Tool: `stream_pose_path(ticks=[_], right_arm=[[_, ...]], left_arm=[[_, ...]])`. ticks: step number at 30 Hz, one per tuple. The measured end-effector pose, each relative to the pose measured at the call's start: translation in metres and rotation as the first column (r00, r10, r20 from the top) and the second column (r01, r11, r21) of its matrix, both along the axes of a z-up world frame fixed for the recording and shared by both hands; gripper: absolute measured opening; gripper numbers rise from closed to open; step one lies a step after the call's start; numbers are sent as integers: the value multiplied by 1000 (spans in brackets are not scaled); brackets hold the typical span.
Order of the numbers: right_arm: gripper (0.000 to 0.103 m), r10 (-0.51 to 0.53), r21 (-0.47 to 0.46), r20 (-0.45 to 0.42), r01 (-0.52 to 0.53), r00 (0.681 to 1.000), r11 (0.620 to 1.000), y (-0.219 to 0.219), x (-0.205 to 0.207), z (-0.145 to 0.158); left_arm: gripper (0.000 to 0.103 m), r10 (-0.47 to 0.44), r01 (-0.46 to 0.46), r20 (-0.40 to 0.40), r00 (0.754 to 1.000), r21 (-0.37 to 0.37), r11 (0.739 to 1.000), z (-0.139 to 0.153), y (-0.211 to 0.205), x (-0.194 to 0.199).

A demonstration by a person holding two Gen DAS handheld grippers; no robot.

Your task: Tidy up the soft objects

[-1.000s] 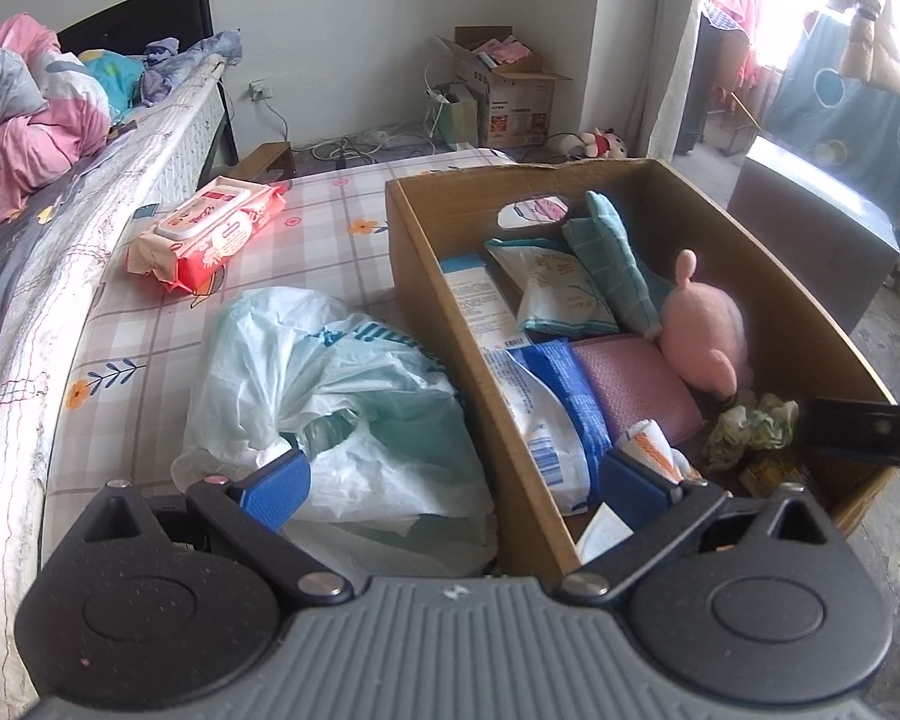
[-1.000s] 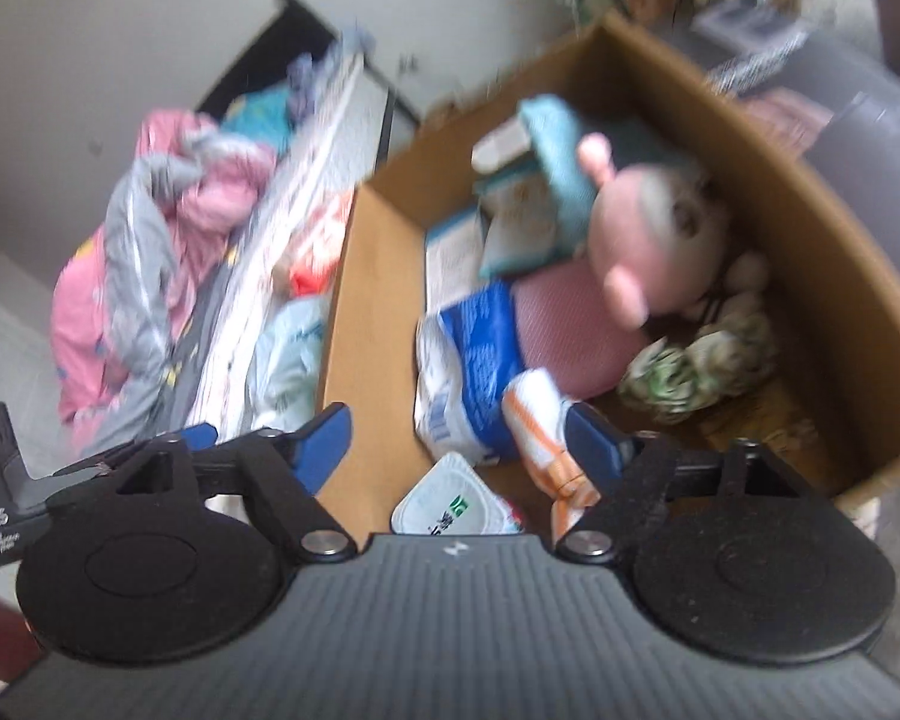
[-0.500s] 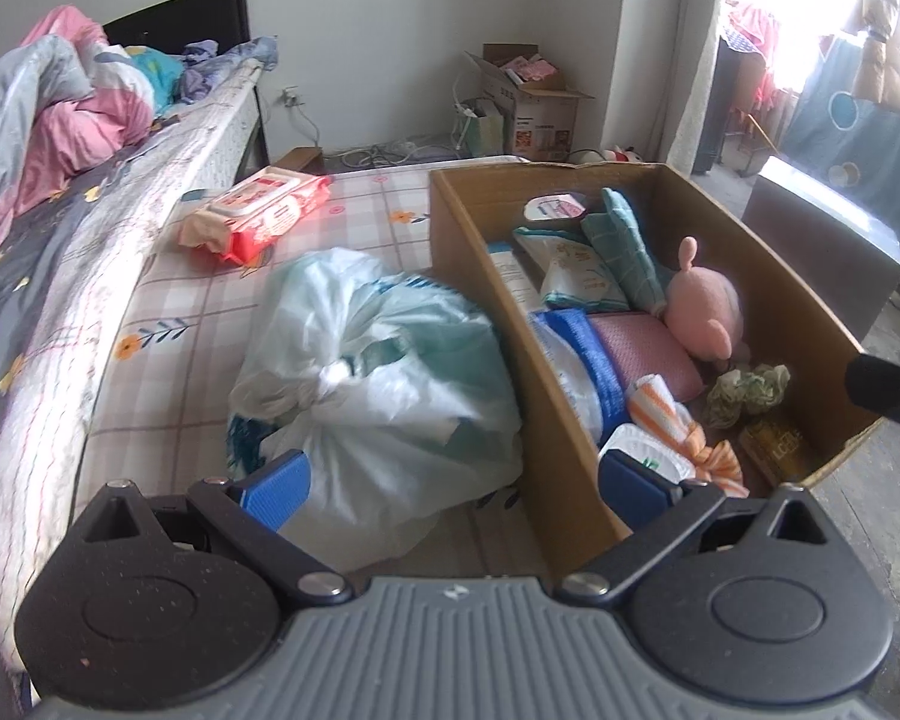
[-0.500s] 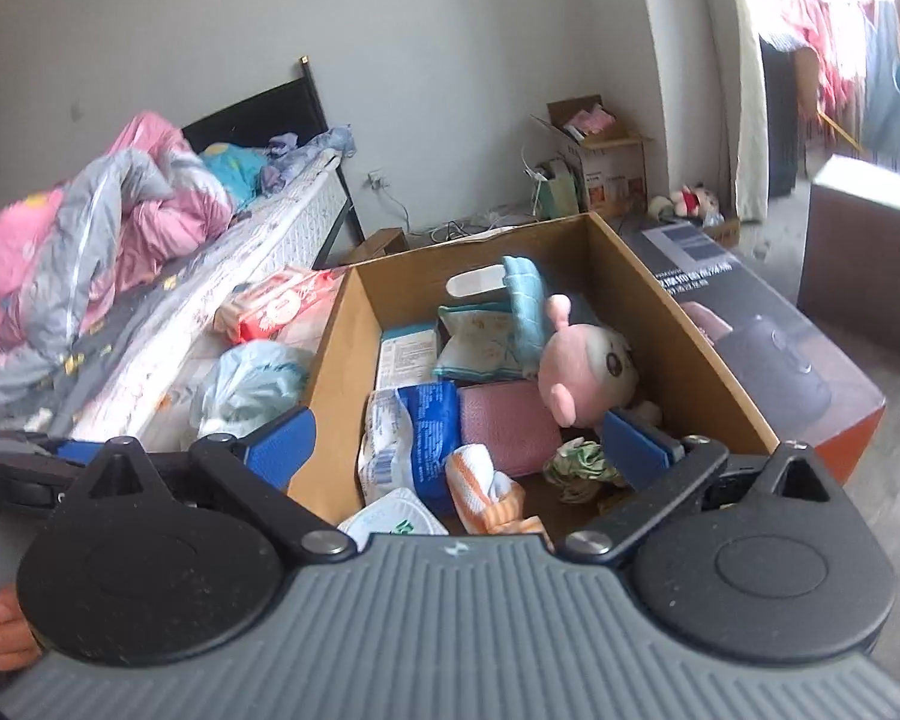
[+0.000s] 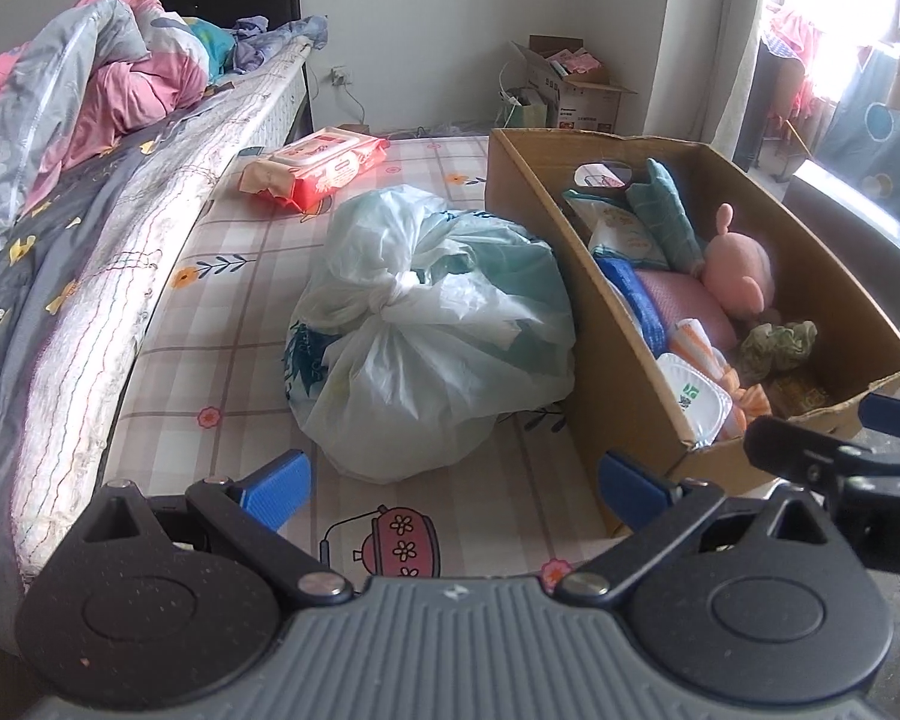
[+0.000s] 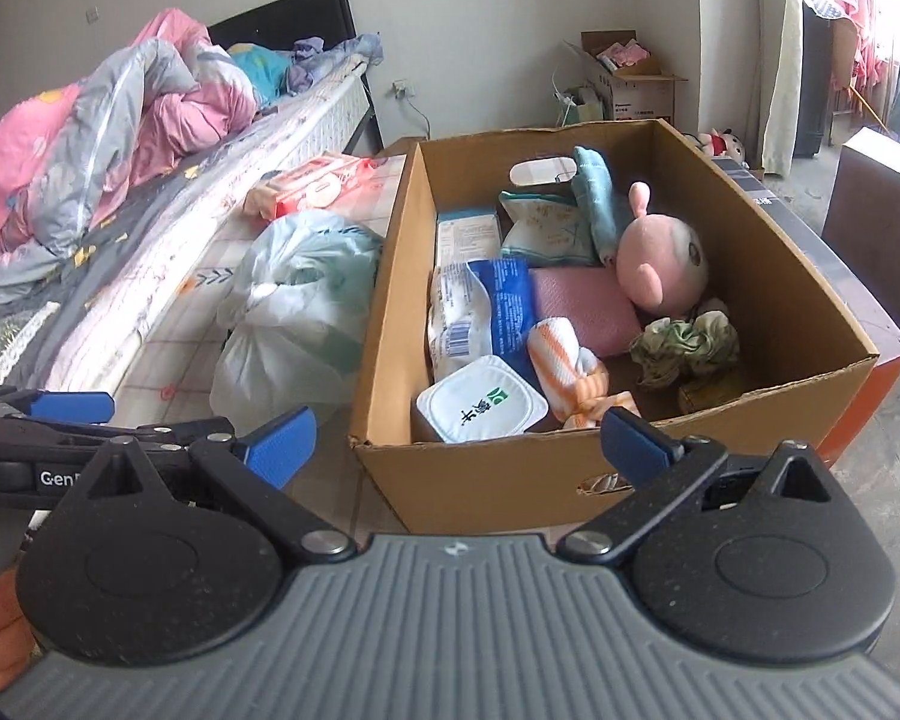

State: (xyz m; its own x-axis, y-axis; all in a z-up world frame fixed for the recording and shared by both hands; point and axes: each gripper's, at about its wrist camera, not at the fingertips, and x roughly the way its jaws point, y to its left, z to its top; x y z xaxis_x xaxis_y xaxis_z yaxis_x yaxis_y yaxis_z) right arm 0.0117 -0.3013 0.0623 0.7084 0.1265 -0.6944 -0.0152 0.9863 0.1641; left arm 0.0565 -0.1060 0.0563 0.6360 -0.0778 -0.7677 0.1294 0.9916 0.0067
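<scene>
While both my claws hang spread wide with nothing between the blue pads, my right gripper faces the near wall of the cardboard box, where the pink plush toy lies at the far right. My left gripper points at the knotted white plastic bag, just left of the box on the checked mattress.

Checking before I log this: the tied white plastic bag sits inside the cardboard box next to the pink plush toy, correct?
Not quite. The tied white plastic bag sits outside the cardboard box, on the checked sheet beside its wall. The pink plush toy is inside the box. The left wrist view shows it.
</scene>
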Motion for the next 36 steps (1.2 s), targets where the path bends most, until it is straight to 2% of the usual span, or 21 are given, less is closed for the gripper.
stream_pose_path(ticks=[7,18,36], right_arm=[[102,-29,-51,-22,28,999,998,7,5,-6],[102,-67,-62,-48,64,997,996,-3,5,-13],[102,-72,-82,-64,67,995,994,-9,8,-20]], left_arm=[[102,1,-1,-9,1000,2,1000,-3,0,-1],[102,-27,28,-24,999,5,1000,-9,-8,0],[102,-37,38,-33,999,24,999,-13,-18,5]])
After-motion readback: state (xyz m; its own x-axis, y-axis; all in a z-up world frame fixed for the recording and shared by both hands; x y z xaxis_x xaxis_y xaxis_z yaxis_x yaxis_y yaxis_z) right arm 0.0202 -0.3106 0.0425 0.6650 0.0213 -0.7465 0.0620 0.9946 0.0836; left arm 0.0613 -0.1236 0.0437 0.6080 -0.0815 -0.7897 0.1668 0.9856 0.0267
